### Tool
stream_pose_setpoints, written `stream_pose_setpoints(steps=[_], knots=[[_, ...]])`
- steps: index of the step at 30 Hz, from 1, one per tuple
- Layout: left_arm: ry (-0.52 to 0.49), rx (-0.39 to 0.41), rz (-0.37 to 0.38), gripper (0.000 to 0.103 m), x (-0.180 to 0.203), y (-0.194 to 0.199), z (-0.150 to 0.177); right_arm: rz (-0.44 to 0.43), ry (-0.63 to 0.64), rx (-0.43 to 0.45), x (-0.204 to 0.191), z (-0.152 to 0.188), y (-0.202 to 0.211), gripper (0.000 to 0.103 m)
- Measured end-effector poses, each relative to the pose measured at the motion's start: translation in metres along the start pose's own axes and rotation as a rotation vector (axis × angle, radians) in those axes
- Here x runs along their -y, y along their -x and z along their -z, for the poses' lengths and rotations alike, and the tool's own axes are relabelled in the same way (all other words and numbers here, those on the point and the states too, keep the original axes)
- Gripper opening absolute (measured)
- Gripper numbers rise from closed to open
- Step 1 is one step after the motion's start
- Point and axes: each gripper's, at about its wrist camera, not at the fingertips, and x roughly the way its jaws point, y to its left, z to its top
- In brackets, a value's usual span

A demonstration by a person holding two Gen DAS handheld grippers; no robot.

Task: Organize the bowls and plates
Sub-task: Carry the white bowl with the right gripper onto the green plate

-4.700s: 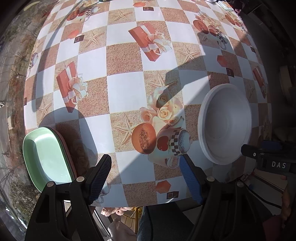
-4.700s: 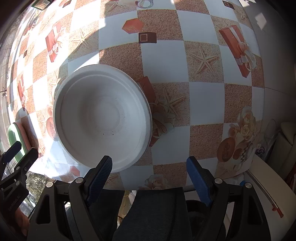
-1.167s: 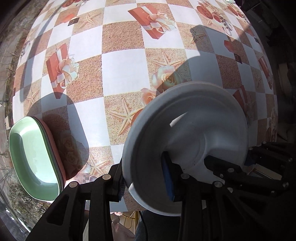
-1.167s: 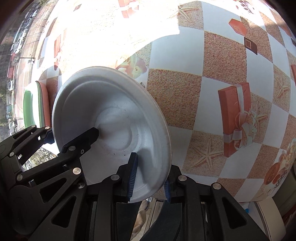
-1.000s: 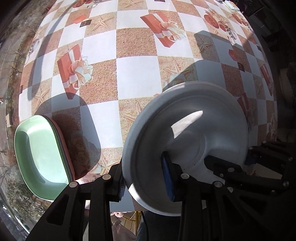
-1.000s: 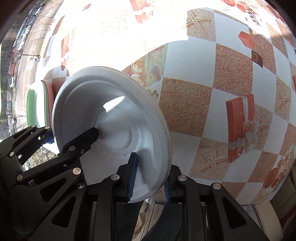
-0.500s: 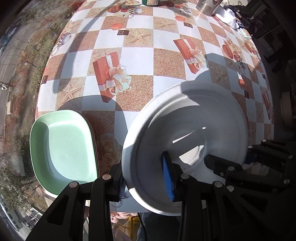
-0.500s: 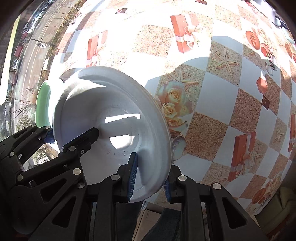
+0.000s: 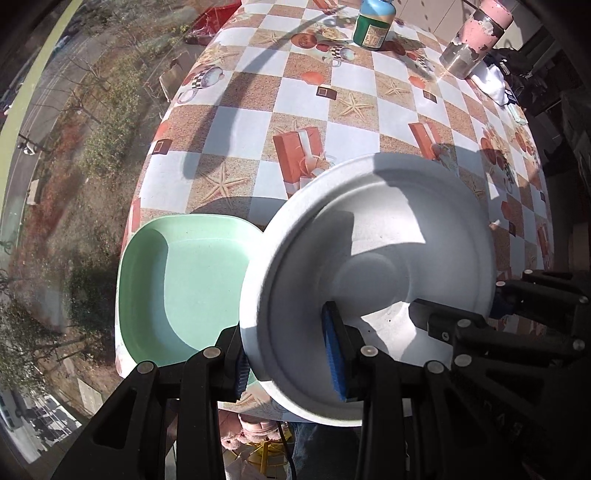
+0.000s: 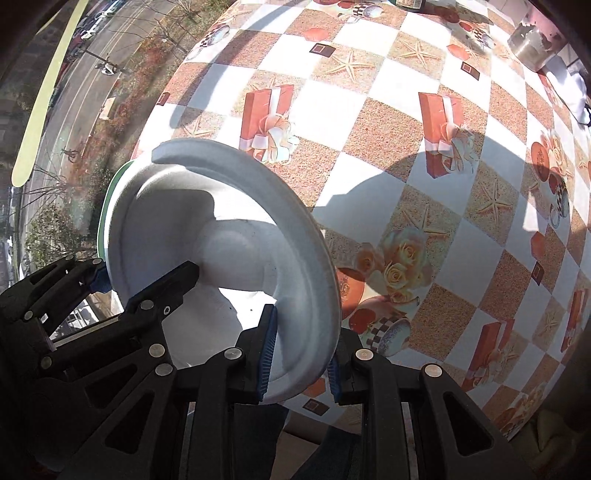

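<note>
Overhead, left wrist view: left gripper [image 9: 291,360] pointing down, narrow jaws clamping white bowl [image 9: 376,266] rim beside green plate [image 9: 184,280]. Right wrist view: right gripper [image 10: 299,358] angled steeply down, pinching bowl's opposite rim above checkered tablecloth [image 10: 424,155].

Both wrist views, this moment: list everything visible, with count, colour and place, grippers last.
White bowl: one, white, held above the table, clamped at opposite rim sides by both grippers.
Green plate: one, pale green, near table corner, partly under the bowl; a pink edge shows beneath it.
Tablecloth: one, brown and white checks with starfish and gift prints.
Green bottle: one, far edge.
Pink cup: one, pink and metal, far right.
White cloth: one, beside the cup.
Left gripper: black, blue pads, shut on rim.
Right gripper: same, shut on rim.
</note>
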Motion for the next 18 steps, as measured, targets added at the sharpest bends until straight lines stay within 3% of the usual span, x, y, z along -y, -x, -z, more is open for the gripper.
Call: stream_pose_setpoints(steps=[6,18], knots=[[0.079,0.024,-0.037,0.037,-0.031,-0.003,0.003,-0.008,0.049,0.002,-0.019,-0.001,-0.007,0.027],[0.263,0.000,-0.057,0.037,-0.098,-0.010,0.021,-0.018,0.185,-0.033,-0.050,-0.011,-0.031,0.027]])
